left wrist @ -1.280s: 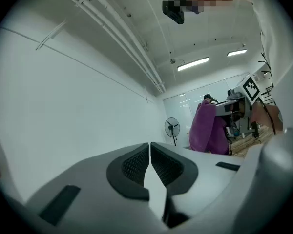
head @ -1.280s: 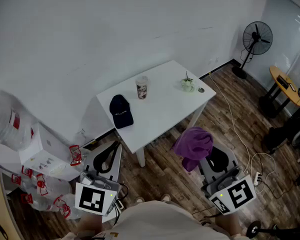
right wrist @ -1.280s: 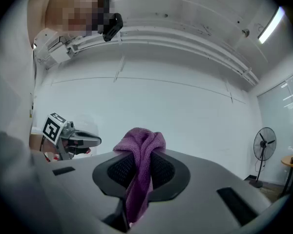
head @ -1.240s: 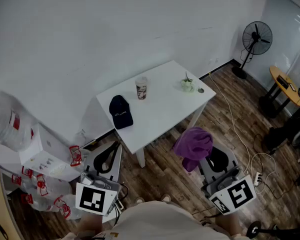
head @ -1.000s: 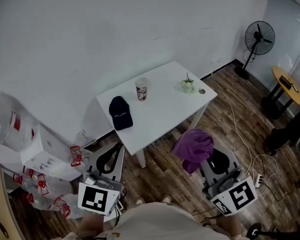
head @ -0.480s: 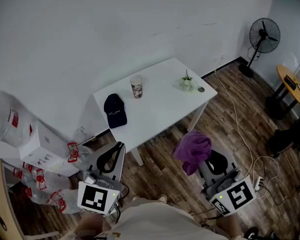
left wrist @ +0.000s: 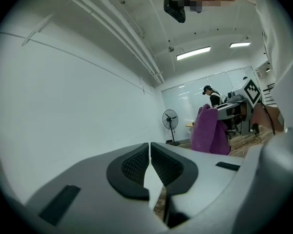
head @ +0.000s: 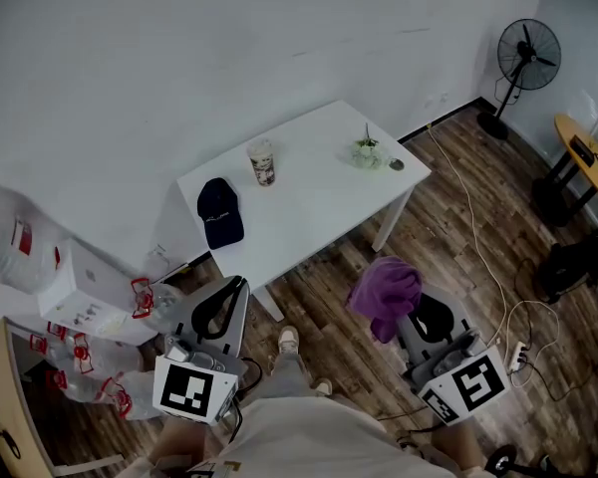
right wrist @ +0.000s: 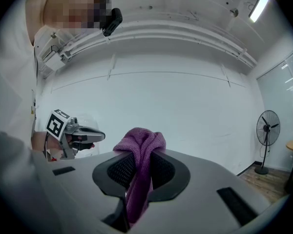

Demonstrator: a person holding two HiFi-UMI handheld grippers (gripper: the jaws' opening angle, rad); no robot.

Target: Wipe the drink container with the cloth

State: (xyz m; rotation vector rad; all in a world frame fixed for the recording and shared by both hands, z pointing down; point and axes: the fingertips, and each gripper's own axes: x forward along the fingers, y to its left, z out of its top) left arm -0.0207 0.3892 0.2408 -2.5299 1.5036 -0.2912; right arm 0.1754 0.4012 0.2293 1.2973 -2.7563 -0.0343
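The drink container, a paper cup (head: 262,162) with a lid, stands upright on the white table (head: 309,217) toward its back. My right gripper (head: 407,312) is shut on a purple cloth (head: 385,289) that bunches above its jaws; the cloth (right wrist: 139,169) also shows pinched between the pads in the right gripper view. My left gripper (head: 219,299) is shut with nothing between its pads (left wrist: 133,165). Both grippers hang over the wooden floor, in front of the table and well short of the cup.
A dark cap (head: 219,212) lies on the table's left part, and a small plant (head: 365,151) with a little round object (head: 396,164) on its right part. Water jugs (head: 10,247) and boxes (head: 80,297) crowd the left. A fan (head: 526,53), a round yellow table (head: 586,157) and floor cables (head: 478,257) are at the right.
The view has shifted: the table and cup sit a bit farther left and up in the picture. A foot has come into view below the table. Both grippers keep their hold.
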